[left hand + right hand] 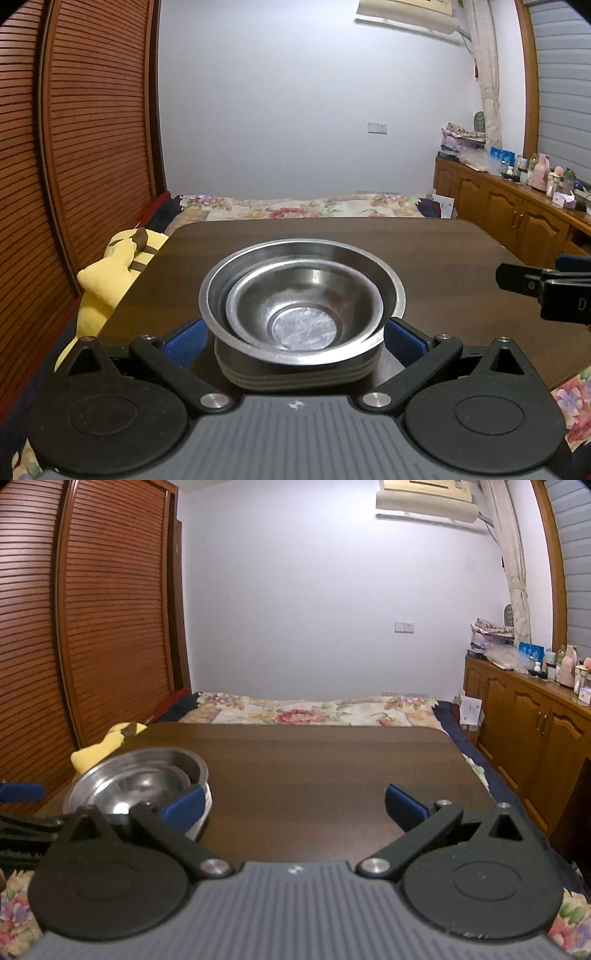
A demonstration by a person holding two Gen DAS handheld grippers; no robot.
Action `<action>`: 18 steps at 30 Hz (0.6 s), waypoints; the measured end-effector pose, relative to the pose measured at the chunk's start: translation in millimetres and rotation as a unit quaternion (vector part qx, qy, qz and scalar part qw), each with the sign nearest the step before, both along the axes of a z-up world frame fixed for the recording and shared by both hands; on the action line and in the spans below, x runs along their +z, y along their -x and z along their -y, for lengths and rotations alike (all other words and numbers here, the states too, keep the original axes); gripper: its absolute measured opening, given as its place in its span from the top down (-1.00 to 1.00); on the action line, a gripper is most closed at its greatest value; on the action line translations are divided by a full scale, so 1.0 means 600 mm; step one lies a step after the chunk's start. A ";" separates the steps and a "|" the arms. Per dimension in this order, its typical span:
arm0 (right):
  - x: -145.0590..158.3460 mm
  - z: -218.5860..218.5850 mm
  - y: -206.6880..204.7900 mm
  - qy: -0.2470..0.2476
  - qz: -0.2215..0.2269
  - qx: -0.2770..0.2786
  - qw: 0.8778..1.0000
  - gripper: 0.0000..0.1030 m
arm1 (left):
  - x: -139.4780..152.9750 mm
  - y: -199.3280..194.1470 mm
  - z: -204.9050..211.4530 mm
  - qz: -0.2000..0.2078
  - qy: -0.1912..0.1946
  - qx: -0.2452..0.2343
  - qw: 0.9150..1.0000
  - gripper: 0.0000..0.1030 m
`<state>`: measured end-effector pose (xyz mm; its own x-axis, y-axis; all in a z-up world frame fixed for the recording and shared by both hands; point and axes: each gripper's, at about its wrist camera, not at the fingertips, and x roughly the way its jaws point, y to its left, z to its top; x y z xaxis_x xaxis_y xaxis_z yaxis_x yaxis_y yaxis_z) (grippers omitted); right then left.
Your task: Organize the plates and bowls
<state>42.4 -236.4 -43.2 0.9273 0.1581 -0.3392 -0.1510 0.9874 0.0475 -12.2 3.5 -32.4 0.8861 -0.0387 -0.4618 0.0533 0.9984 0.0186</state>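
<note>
Nearest the left wrist camera, the left gripper (295, 334) has its blue fingers (184, 341) spread to either side of a stack of steel bowls (301, 295), at the stack's 9 and 3 o'clock; whether the pads touch the metal cannot be told. A smaller bowl (304, 314) sits nested inside the larger one. The stack stands on the dark wooden table (443, 251). At 3 o'clock the right gripper (295, 801) hangs released over bare tabletop, holding nothing, the bowls at its 9 o'clock.
</note>
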 end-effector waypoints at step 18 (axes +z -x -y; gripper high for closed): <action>-0.014 0.007 -0.004 -0.001 -0.014 -0.007 1.000 -1.00 | -0.013 0.003 -0.001 -0.011 -0.002 0.001 1.000 -1.00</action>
